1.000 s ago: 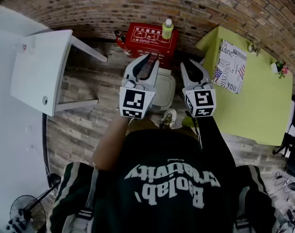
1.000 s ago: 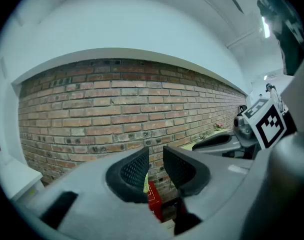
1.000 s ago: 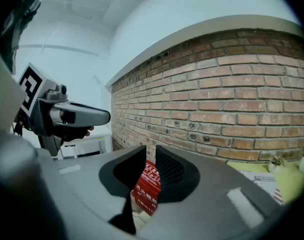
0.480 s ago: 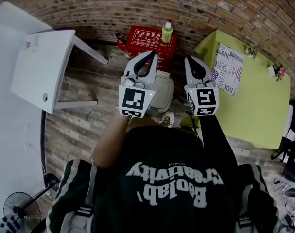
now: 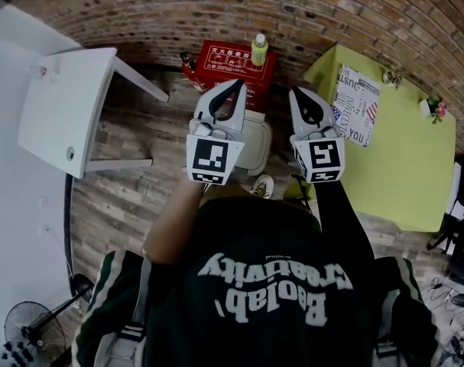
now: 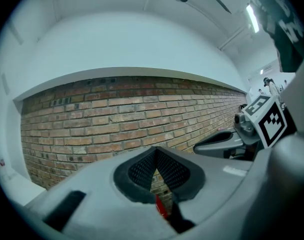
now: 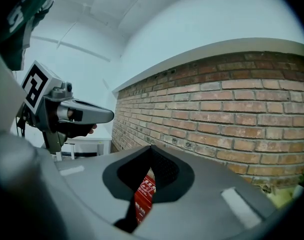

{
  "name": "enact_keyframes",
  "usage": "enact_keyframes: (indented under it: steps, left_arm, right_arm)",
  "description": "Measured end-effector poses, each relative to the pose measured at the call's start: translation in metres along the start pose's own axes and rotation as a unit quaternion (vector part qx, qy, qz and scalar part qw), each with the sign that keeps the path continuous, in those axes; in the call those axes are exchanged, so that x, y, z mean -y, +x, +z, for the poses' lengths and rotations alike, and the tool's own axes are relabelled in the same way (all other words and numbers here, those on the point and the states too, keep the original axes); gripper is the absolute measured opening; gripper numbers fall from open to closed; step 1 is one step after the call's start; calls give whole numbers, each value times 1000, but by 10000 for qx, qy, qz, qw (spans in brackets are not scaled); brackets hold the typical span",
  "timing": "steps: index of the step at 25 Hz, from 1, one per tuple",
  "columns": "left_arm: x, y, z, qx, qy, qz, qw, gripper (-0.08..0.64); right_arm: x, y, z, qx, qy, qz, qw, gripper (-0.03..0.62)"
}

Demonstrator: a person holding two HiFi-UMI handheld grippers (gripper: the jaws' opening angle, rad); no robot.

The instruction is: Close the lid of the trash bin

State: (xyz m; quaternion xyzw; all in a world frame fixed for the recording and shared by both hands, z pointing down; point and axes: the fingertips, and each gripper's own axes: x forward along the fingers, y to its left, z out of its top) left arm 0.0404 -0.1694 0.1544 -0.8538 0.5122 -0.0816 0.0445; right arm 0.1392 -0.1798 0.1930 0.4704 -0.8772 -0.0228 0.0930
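The white trash bin [image 5: 256,141] stands on the wooden floor in front of the person, its lid lying flat. My left gripper [image 5: 235,85] hovers over the bin's left side. Its jaws have just been closing and now meet with nothing between them. My right gripper [image 5: 296,92] hangs beside the bin's right edge, shut and empty. In the left gripper view the left gripper's [image 6: 156,152] pads touch in front of the brick wall [image 6: 116,119]. In the right gripper view the right gripper's [image 7: 151,152] pads touch too. The bin is hidden in both gripper views.
A red box [image 5: 233,60] with a yellow-green bottle [image 5: 259,49] on top stands behind the bin against the brick wall. A white table [image 5: 63,113] is at the left. A green table [image 5: 403,159] with a printed sheet [image 5: 358,105] is at the right. A shoe [image 5: 262,186] shows near the bin.
The jaws of both grippers have come together, the left from a wide fork. Both grippers have risen a little above the bin.
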Motion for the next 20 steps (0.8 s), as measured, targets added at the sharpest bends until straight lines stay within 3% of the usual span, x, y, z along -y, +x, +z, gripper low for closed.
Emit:
enact_keyframes:
  steps: [20]
  left_arm:
    - [0, 4, -7, -37, -44, -85, 9999, 3]
  right_arm:
    - [-2, 8, -6, -68, 12, -13, 10000, 11]
